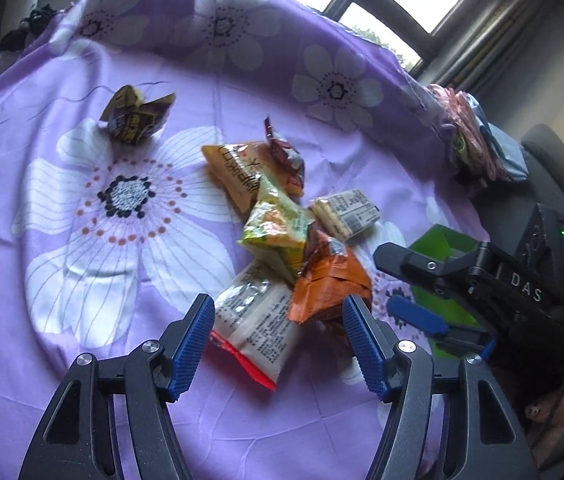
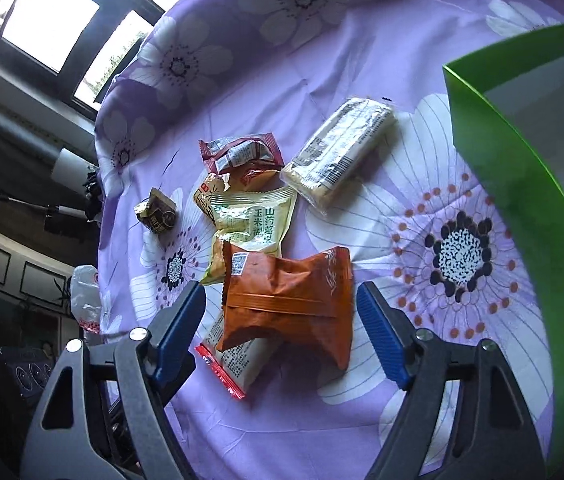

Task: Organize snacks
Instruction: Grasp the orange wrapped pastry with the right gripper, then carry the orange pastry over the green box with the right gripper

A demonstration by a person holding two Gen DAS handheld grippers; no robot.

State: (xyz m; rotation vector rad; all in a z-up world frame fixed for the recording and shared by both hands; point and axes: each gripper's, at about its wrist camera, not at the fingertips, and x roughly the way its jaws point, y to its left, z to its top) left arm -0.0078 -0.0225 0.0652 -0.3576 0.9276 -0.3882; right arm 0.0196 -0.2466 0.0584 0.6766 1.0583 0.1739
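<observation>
Several snack packets lie in a pile on a purple flowered cloth. An orange packet [image 2: 287,300] [image 1: 327,280] lies on top of a white packet with a red edge [image 1: 256,320] [image 2: 230,360]. Behind them are a yellow-green packet [image 2: 252,220] [image 1: 278,228], a pale cracker pack [image 2: 339,152] [image 1: 345,210], a dark red packet [image 2: 242,152] [image 1: 283,154] and a small brown-gold packet [image 2: 158,210] [image 1: 136,116] set apart. My left gripper [image 1: 278,342] is open over the white packet. My right gripper [image 2: 282,328] is open, its fingers on either side of the orange packet; it also shows in the left wrist view [image 1: 401,284].
A green box [image 2: 521,168] with a white inside stands at the right of the pile, also in the left wrist view [image 1: 437,244]. An orange-yellow packet [image 1: 234,168] lies at the back of the pile. Folded cloths [image 1: 481,136] sit on a grey sofa beyond the table edge.
</observation>
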